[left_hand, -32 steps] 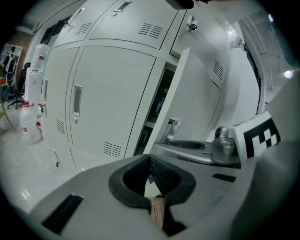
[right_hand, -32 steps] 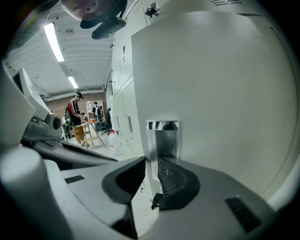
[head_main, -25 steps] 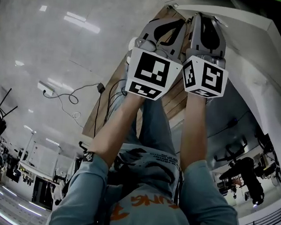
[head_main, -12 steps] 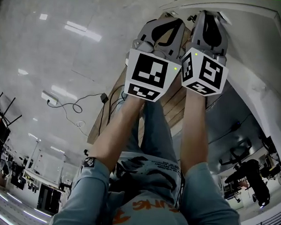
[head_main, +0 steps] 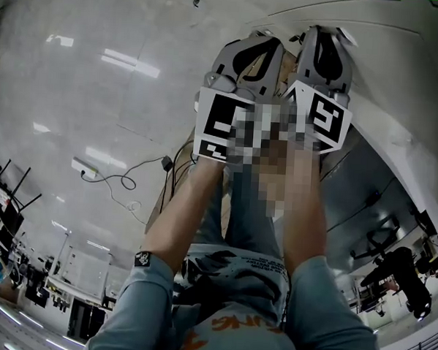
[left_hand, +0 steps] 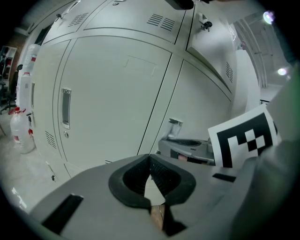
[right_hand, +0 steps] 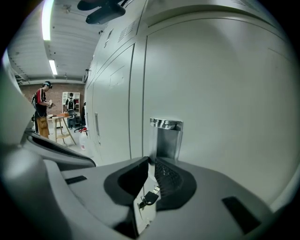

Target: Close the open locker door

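Note:
My right gripper [right_hand: 150,161] is shut on the thin white edge of the locker door [right_hand: 220,93], just below its chrome recessed handle [right_hand: 165,138]. A black-headed key [right_hand: 149,197] sticks out of that edge between the jaws. In the head view the right gripper [head_main: 325,30] touches the white locker door [head_main: 399,92] at the top. My left gripper [head_main: 270,40] sits close beside it. Its jaws [left_hand: 150,157] meet at the tips with nothing in them. The left gripper view shows the right gripper's marker cube [left_hand: 243,140] and the handle [left_hand: 175,126].
Closed white lockers [left_hand: 112,93] with a slim handle [left_hand: 66,108] stand to the left, and a plastic bottle [left_hand: 21,136] is on the floor beside them. A cable [head_main: 124,176] lies on the glossy floor. A person [right_hand: 42,108] stands far off by a wooden table [right_hand: 61,124].
Both grippers stay together at the locker. The two marker cubes have drawn a little closer, and the floor and cable have slid rightward in the head view.

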Motion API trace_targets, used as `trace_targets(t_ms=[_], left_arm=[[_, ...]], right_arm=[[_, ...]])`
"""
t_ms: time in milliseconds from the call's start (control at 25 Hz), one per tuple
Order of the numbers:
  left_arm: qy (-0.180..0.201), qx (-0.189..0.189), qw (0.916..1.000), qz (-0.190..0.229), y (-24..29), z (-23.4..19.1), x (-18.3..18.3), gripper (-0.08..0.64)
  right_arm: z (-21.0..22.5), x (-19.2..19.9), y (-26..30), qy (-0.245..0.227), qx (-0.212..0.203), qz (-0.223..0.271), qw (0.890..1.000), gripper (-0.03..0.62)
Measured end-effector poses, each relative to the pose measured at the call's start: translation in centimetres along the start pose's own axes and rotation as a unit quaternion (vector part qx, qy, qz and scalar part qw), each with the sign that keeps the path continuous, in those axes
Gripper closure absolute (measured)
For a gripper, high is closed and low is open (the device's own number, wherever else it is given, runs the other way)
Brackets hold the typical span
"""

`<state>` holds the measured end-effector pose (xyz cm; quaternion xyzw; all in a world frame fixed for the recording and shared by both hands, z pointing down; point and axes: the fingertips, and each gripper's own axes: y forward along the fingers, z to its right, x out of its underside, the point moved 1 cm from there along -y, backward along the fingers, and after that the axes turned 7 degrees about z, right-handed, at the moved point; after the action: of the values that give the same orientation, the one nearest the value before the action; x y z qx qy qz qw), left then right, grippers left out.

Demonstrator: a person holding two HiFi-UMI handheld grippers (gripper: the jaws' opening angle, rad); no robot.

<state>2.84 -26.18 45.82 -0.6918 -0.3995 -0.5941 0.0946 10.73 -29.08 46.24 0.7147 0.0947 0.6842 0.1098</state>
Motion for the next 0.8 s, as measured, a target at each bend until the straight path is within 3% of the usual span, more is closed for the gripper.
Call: trace_targets(t_ms=[200,360,800], left_arm=[[0.005,0.005,1.0000,-0.006,-0.7,-0.7,-0.1,0.538],[0.006,-0.007,0.9999,-0.005,-1.3,-1.8,0.1,0.538],[0.014,-0.032,0.9992,0.022,-4.8,-0.1,-0.9,0.538]], right_arm=[[-0.6,0.2,-0.2,-0.006,0.000,-0.022,1.000,0.533],[-0.5,0.7,-0.6,0.007,0.004,-0.028,1.000,0.489],[-1.1,-1.5,-5.9,0.018,-0.035,0.007,0.999,0.489]])
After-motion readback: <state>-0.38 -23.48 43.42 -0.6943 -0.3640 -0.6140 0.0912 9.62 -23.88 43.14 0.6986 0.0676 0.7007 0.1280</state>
